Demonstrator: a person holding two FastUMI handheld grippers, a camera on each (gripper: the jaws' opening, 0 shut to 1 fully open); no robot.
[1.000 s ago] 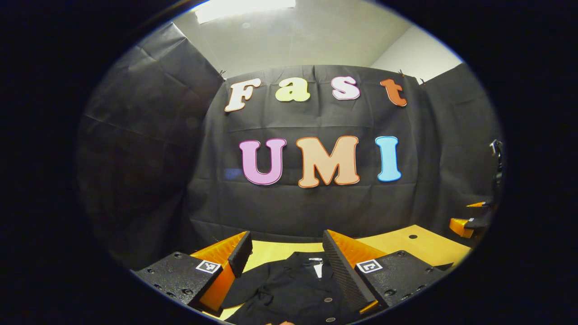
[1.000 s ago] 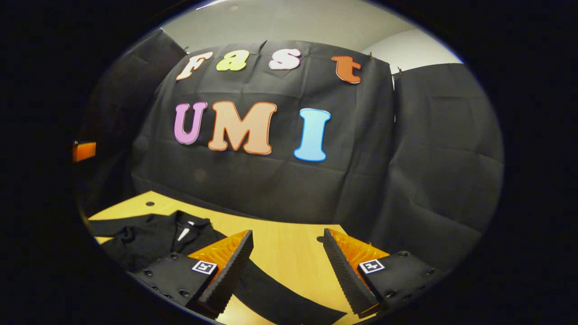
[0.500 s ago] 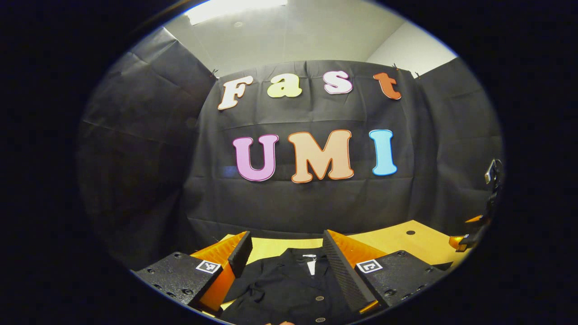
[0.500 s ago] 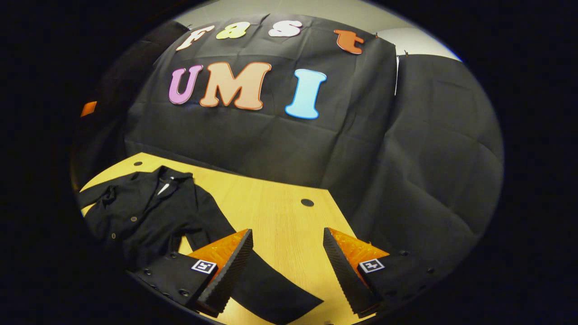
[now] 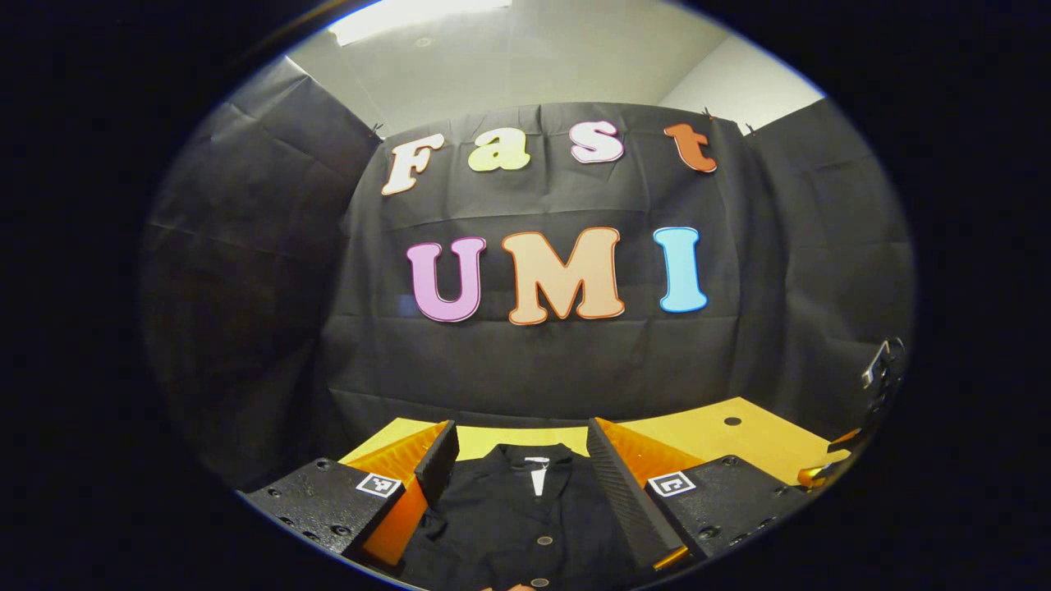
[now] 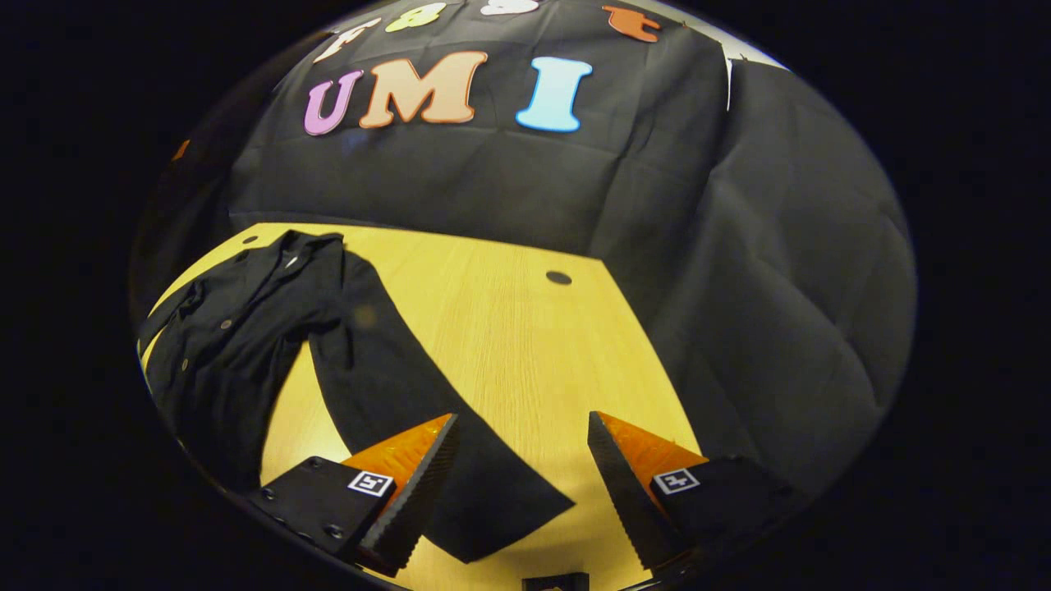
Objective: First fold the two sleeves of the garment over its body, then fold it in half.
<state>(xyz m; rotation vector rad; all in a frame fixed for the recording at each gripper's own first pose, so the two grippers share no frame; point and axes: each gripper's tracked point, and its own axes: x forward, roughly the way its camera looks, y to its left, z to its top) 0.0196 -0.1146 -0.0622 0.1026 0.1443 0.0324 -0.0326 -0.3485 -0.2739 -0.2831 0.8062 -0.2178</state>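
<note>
A black button-up garment [image 6: 238, 328] lies flat on the yellow wooden table [image 6: 509, 328], collar toward the booth wall. One long sleeve [image 6: 410, 410] stretches out across the table toward my right gripper [image 6: 521, 484], which hovers open above the cuff end with nothing between its fingers. In the left gripper view the garment's collar and button front [image 5: 525, 509] lie below my left gripper [image 5: 517, 484], which is open and holds nothing. The other gripper [image 5: 862, 410] shows at the far right edge of that view.
The table has small round holes [image 6: 558, 277] near its back edge. Black cloth walls close in the back and both sides. Bare tabletop lies to the right of the sleeve.
The right gripper has tipped down and come closer to the table, so the garment and its outstretched sleeve show more fully. The left gripper drifted slightly, centring on the collar.
</note>
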